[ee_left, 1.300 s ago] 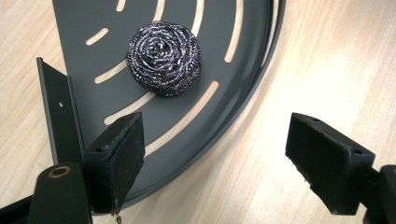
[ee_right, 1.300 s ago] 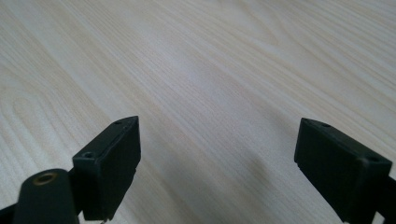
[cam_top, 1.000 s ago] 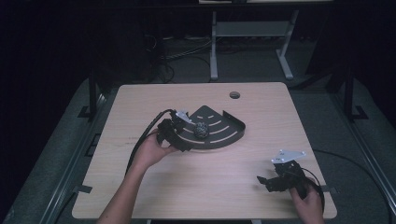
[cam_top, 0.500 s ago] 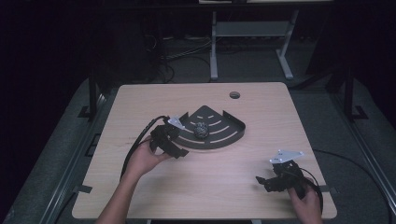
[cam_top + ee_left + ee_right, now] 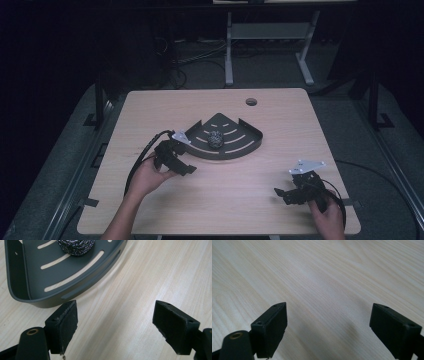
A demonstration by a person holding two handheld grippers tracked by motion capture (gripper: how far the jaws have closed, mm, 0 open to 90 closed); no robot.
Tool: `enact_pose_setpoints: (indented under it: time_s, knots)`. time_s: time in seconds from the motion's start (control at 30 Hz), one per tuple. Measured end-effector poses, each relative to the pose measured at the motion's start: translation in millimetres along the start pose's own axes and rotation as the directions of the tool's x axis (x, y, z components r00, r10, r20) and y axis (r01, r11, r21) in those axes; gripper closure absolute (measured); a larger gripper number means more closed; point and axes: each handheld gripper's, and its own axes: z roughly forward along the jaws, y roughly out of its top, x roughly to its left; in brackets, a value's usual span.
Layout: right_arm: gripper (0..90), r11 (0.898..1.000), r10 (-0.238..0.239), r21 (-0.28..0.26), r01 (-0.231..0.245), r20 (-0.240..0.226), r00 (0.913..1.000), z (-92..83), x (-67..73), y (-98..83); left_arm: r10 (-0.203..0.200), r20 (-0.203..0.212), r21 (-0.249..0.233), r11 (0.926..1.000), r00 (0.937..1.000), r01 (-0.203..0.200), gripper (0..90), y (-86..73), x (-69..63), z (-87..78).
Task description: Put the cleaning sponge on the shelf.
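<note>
My left gripper (image 5: 181, 165) has drawn back from the dark corner tray (image 5: 245, 147) since a second ago and now sits just beside its curved rim, jaws spread wide with only bare table (image 5: 225, 200) between them. A silvery steel scourer (image 5: 215, 138), a tight ball of wire, rests in the tray. My right gripper (image 5: 281, 194) has stayed near the table's front right, jaws wide and empty.

That dark grey corner tray (image 5: 240, 146), fan-shaped with curved slots cut through its floor and a low rim, sits flat mid-table. A steel wool scrubber (image 5: 215, 138), a shiny tangled ball, rests inside it, near the middle.
</note>
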Motion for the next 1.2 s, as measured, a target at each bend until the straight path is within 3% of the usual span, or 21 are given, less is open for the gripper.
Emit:
enact_pose_setpoints:
  time_s: [0.77, 1.2]
  knots:
    - [14.1, 1.0, 0.003, 0.002, -0.003, 0.003, 1.0, -0.9, -1.2, -0.3, -0.023, -0.021, -0.01, 0.9997, 0.9995, 0.023, 20.0, -29.1, -2.1, -5.5]
    - [14.1, 1.0, 0.003, 0.011, -0.003, 0.003, 1.0, 0.3, -1.1, -0.2, -0.067, -0.018, -0.022, 0.9975, 0.9976, 0.067, 20.0, -53.6, 4.1, -12.3]
